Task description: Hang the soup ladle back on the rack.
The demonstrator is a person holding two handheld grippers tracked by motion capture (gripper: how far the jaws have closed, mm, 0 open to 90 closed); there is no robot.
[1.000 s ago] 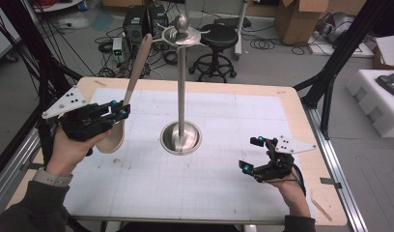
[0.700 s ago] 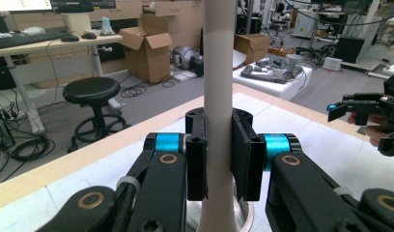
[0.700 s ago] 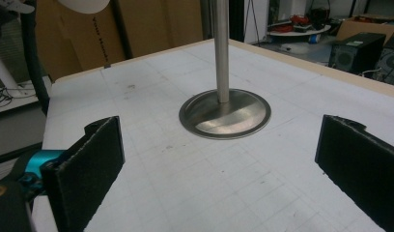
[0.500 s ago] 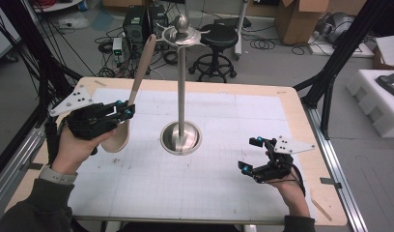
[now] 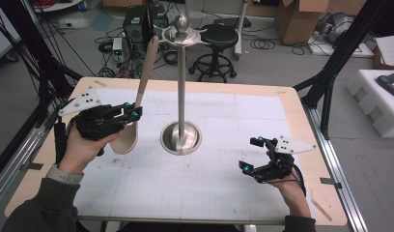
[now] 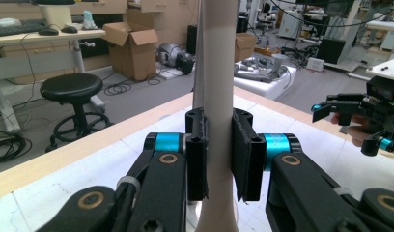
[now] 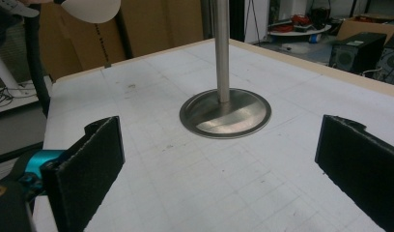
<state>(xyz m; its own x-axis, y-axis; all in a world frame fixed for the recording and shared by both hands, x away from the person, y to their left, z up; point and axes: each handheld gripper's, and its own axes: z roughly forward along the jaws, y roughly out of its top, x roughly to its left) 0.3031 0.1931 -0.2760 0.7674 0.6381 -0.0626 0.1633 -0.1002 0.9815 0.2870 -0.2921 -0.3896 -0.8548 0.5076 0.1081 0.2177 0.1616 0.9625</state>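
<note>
1. The left gripper point(image 5: 132, 115) pinches the handle of a wooden spoon point(image 5: 137, 104) between its 2 fingers point(image 6: 196, 154), lifted above the bench point(image 5: 224, 193).
2. The spoon stands left of the metal stand point(image 5: 181, 137).
3. The right gripper point(image 5: 250, 153) has its fingers spread, holding nothing.

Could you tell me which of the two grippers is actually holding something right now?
The left gripper: its jaws clamp the wooden spoon's handle, while the right gripper hangs open over the mat.

Even overhead light is falling softly, casting faint shadows. Glare is streaking the metal stand's base point(image 7: 225, 112). Near claw pads point(image 7: 91, 159) are blurring at the lower frame edges.
</note>
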